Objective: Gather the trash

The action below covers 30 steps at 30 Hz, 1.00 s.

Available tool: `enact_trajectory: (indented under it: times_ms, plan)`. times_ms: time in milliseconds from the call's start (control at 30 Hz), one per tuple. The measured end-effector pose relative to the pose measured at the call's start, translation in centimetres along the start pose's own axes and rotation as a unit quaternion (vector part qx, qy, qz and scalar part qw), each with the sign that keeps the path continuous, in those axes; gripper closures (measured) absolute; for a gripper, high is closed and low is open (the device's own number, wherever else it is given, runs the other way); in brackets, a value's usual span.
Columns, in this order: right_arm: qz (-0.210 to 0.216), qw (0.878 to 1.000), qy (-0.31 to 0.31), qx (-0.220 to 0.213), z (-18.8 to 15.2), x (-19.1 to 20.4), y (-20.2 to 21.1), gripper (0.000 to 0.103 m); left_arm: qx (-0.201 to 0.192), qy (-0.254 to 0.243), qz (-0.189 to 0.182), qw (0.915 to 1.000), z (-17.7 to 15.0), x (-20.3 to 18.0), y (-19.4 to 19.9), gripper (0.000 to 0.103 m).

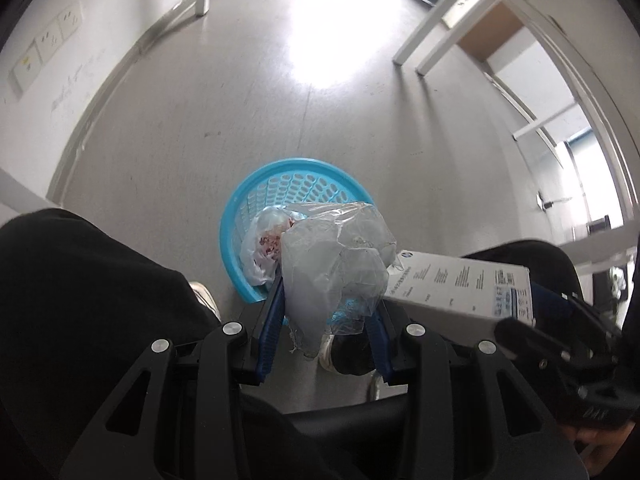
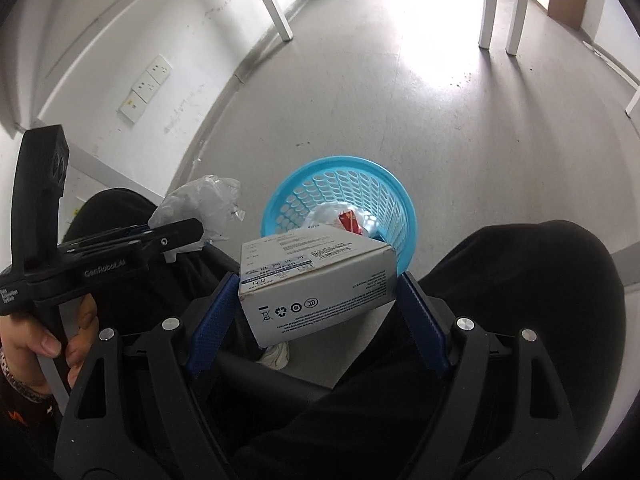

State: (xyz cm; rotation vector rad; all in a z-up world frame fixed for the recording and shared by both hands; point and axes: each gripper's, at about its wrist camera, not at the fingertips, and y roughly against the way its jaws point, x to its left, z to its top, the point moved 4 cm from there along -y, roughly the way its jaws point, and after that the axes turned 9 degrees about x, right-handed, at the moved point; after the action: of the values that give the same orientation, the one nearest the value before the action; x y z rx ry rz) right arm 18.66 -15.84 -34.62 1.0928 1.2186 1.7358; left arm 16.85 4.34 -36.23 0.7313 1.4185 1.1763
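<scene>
Trash held above a round blue perforated plastic basket (image 1: 256,200), not yet dropped.
Left gripper (image 1: 326,312) clamps a crumpled clear plastic bag (image 1: 332,264); right gripper (image 2: 316,304) grips a white printed cardboard box (image 2: 320,276); wrappers already lie inside.

The floor (image 2: 400,120) is pale grey and shines under bright light. A white wall (image 2: 120,40) stands at the left, with a row of white wall sockets (image 2: 146,88) on it. White table legs (image 2: 502,4) stand on the floor further away. The person's black trousers (image 2: 520,300) fill the lower part, and a white shoe (image 2: 276,354) shows between them.
</scene>
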Motion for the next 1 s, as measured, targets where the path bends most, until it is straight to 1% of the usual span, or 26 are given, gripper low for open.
enact_trajectory:
  times_ms: [100, 200, 300, 433, 500, 700, 900, 1000]
  plan:
    - [0.001, 1.000, -0.013, 0.022, 0.7, -0.4, -1.3, 0.027, 0.013, 0.022, -0.003, 0.9997, 0.8, 0.5, -1.0, 0.065]
    - [0.004, 0.999, -0.021, 0.040, 1.4, -0.7, -2.7, 0.027, 0.021, 0.037, 0.002, 0.9991, 1.9, 1.2, -2.4, 0.065]
    - [-0.009, 0.998, -0.022, 0.054, 2.3, -0.8, -4.3, 0.027, 0.037, 0.058, -0.002, 0.9977, 3.1, 1.7, -4.0, 0.065]
    - [-0.022, 0.997, -0.019, 0.070, 3.5, -0.7, -6.7, 0.027, 0.061, 0.084, -0.012, 0.9946, 4.0, 2.2, -6.0, 0.065]
    - [-0.033, 0.996, -0.020, 0.080, 4.1, -0.9, -8.2, 0.027, 0.066, 0.089, -0.014, 0.9937, 4.4, 2.4, -6.6, 0.065]
    - [-0.017, 0.990, -0.051, 0.127, 5.4, -2.1, -12.2, 0.027, 0.085, 0.098, -0.010, 0.9915, 5.7, 2.8, -8.7, 0.064]
    - [-0.033, 0.983, -0.071, 0.163, 6.2, -3.5, -16.3, 0.027, 0.105, 0.116, -0.006, 0.9876, 7.1, 3.8, -11.0, 0.064]
    - [-0.028, 0.979, -0.088, 0.182, 6.5, -4.3, -18.5, 0.027, 0.119, 0.121, -0.003, 0.9856, 7.8, 4.2, -12.3, 0.064]
